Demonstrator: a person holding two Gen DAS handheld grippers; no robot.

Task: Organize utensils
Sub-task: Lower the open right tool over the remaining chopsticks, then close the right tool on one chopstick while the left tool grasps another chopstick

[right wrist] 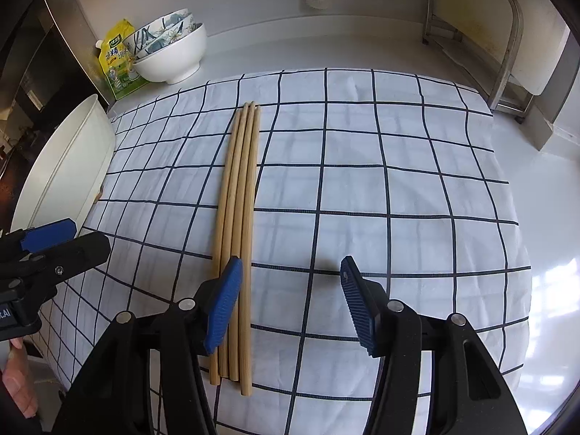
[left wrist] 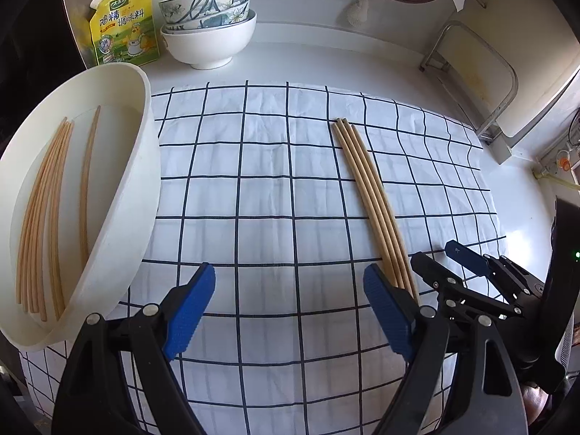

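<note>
Several wooden chopsticks [left wrist: 369,195] [right wrist: 239,199] lie side by side in a tight bundle on a white cloth with a dark grid [left wrist: 253,181] [right wrist: 362,181]. A white plastic tub [left wrist: 141,166] [right wrist: 72,166] at the cloth's left edge holds several more chopsticks [left wrist: 43,217]. My left gripper [left wrist: 288,268] [right wrist: 85,235] hangs open over bare cloth, its right finger just left of the bundle's near end. My right gripper [right wrist: 291,259] [left wrist: 435,252] is open too, its left finger above the bundle and nothing between its pads.
Stacked bowls [left wrist: 208,32] [right wrist: 170,50] and a yellow seasoning pouch [left wrist: 123,21] stand at the back left of the counter. A metal rack [left wrist: 471,72] [right wrist: 500,54] stands at the back right. A person's hand [right wrist: 18,384] shows at the lower left.
</note>
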